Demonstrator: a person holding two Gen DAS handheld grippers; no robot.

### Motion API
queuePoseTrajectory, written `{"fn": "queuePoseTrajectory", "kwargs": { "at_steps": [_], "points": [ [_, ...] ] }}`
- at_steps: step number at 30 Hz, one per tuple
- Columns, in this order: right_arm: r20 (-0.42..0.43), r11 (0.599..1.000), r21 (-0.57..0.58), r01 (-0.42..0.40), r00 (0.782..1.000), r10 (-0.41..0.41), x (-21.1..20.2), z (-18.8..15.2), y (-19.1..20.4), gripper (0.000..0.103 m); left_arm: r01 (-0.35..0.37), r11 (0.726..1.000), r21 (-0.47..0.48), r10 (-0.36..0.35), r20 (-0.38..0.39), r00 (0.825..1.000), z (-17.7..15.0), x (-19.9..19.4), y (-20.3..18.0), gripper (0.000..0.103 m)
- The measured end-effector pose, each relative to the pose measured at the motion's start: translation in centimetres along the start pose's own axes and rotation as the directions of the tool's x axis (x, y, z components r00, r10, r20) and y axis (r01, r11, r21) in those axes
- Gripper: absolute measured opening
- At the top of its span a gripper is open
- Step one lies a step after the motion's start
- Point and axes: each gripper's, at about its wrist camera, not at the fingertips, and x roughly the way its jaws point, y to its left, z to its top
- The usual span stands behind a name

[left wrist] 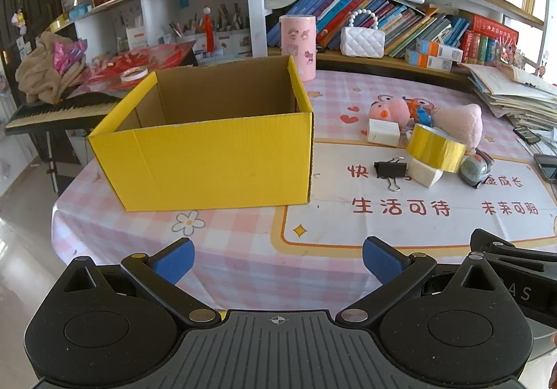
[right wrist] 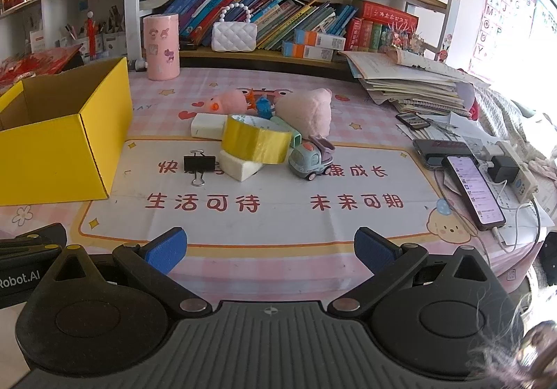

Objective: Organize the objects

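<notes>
An open yellow cardboard box (left wrist: 209, 159) stands on the table's left, also in the right wrist view (right wrist: 59, 145); what I see of its inside is bare. To its right lies a cluster: a gold tape roll (right wrist: 257, 139), a black binder clip (right wrist: 198, 163), two white foam blocks (right wrist: 240, 166), a grey toy truck (right wrist: 311, 159) and a pink plush toy (right wrist: 303, 110). The tape roll (left wrist: 435, 148) and clip (left wrist: 390, 169) also show in the left wrist view. My left gripper (left wrist: 277, 262) and right gripper (right wrist: 269, 249) are open and empty, near the table's front edge.
A pink cylinder tin (right wrist: 162, 46) stands at the back. Phones (right wrist: 473, 188), chargers and a paper stack (right wrist: 414, 82) crowd the right side. Bookshelves (right wrist: 278, 20) rise behind the table. A keyboard (left wrist: 59, 110) sits off the table's left.
</notes>
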Motion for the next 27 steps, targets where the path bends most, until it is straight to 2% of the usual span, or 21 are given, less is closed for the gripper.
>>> {"fn": "queuePoseTrajectory", "kwargs": {
  "at_steps": [27],
  "points": [
    [-0.006,1.0,-0.001,-0.004,1.0,0.004,0.27,0.0,-0.22,0.103,-0.006,1.0,-0.002,0.006,-0.016,1.0,-0.05,0.27,-0.77,0.103]
  ]
}}
